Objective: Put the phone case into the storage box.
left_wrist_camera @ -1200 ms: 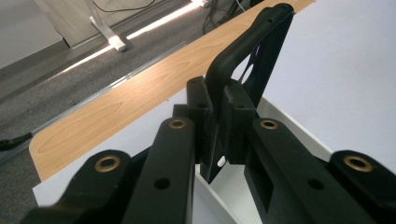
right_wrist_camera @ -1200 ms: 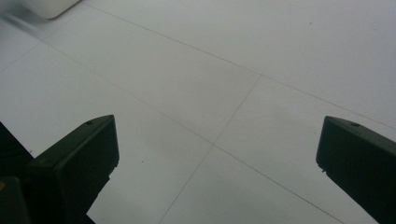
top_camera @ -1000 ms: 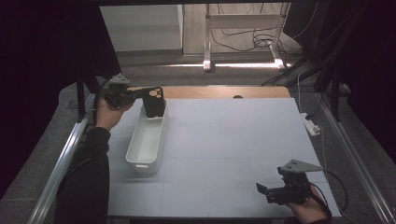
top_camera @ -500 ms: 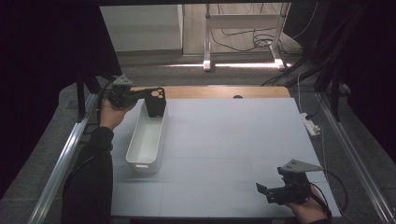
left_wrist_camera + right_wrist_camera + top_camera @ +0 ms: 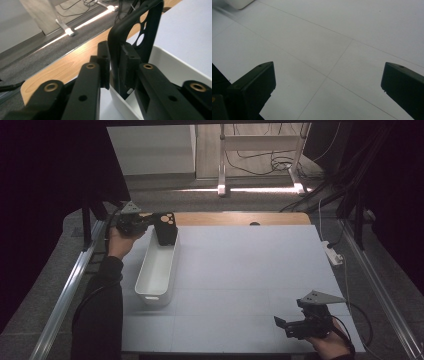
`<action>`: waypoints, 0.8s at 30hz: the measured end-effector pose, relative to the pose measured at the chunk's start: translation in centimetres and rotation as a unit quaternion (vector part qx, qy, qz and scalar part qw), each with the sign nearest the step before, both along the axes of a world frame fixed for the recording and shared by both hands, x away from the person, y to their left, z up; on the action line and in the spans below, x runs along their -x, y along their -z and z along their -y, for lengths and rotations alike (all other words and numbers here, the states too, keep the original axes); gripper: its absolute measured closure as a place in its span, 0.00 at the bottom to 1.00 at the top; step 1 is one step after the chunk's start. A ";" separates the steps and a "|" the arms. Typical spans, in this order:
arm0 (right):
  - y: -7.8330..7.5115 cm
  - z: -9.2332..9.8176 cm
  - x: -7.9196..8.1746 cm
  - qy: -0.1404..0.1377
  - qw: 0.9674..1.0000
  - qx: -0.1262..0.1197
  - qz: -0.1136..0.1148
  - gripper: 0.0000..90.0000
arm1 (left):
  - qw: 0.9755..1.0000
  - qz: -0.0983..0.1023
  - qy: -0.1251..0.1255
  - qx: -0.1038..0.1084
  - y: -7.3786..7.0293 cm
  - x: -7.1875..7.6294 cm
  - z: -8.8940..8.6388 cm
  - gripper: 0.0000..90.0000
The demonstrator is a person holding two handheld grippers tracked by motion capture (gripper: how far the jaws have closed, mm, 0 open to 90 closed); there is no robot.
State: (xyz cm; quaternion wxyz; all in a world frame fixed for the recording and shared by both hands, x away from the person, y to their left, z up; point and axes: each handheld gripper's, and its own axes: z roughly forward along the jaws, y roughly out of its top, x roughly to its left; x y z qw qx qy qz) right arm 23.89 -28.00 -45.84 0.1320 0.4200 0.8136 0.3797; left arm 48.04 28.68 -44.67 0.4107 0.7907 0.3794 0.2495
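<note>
At the far left corner of the white worktop (image 5: 250, 270), the left gripper (image 5: 150, 222) is held in a hand (image 5: 118, 241) above the far end of a long white plastic bin (image 5: 157, 270), which lies lengthwise along the worktop's left edge. Its jaws are closed narrowly on a black phone case (image 5: 165, 227), gripping one side wall of it so that the case stands roughly upright over the bin's far end, with its round camera cut-outs showing the wood behind. In the left gripper view the two black jaws pinch the case (image 5: 130, 42) edge between their pads, the white wall of the bin (image 5: 172, 67) lies just beyond and below, and a strip of bare wooden tabletop (image 5: 62, 67) runs along the far edge past the white surface. Whether the lower end of the case touches the bin floor cannot be told. The right gripper (image 5: 290, 325) rests low at the near right corner of the worktop, held by a hand (image 5: 330, 345) coming in from the near edge, with the grey three-cornered plate on top. Its jaws stand wide apart with nothing between them; the right gripper view looks between them (image 5: 328, 82) onto bare white worktop (image 5: 352, 32) crossed by thin seam lines, with a rounded corner of the bin (image 5: 239, 3) at the upper left edge. The two grippers are well apart, at opposite corners.
</note>
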 end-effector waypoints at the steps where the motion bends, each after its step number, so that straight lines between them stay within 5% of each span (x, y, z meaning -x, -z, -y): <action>1: 0.0 0.0 0.0 0.000 1.000 0.000 0.000 0.00 | 1.000 -0.002 -0.001 0.000 0.1 -0.1 0.0 0.85; 24: 0.0 0.0 0.1 -0.002 1.000 0.001 0.003 0.00 | 0.997 -0.047 -0.035 0.043 0.4 0.4 -0.4 0.71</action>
